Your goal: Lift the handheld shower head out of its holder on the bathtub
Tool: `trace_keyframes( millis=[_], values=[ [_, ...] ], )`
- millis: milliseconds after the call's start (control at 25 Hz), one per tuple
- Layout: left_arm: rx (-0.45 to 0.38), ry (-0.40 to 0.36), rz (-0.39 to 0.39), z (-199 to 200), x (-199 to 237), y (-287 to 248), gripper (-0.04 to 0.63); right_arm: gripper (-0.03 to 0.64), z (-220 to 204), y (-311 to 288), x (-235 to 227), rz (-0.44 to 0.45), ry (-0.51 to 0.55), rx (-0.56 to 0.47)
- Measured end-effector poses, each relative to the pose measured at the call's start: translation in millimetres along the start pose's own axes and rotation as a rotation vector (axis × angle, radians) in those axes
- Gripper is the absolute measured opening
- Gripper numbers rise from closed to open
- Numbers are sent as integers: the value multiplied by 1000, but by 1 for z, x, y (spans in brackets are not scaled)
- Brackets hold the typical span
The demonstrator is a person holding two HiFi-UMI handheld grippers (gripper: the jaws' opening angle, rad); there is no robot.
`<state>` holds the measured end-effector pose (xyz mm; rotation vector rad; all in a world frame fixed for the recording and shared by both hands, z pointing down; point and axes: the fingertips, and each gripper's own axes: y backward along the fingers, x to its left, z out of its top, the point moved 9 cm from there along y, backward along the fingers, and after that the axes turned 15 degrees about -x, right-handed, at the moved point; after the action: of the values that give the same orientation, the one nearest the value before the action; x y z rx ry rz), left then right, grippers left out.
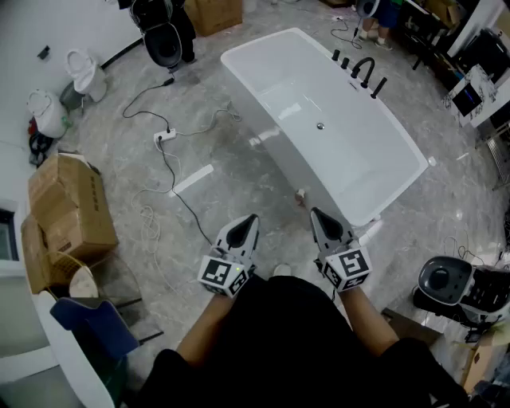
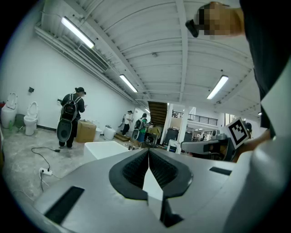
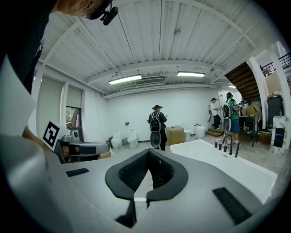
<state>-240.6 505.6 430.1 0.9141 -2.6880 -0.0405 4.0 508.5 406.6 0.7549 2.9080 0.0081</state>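
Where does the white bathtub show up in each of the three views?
Head view: bathtub upper centre, running diagonally.
Left gripper view: small, left of centre.
Right gripper view: right side, black faucet set on its rim.
Shared landmark: the cardboard box near the bathtub's far end.

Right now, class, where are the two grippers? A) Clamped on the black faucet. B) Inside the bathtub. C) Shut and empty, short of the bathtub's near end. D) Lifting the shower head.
C: the left gripper and right gripper show closed, empty jaws before the bathtub, away from its black fittings.
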Motion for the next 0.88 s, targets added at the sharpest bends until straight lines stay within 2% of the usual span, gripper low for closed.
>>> trace_keyframes(
  millis=[400, 880],
  values=[
    [-26, -23, 23, 1, -12, 9, 5, -11, -2, 16, -1, -11, -8, -1],
    [-30, -50, 33, 0, -21, 8, 5, -8, -1, 24, -10, 36, -42, -61]
  ],
)
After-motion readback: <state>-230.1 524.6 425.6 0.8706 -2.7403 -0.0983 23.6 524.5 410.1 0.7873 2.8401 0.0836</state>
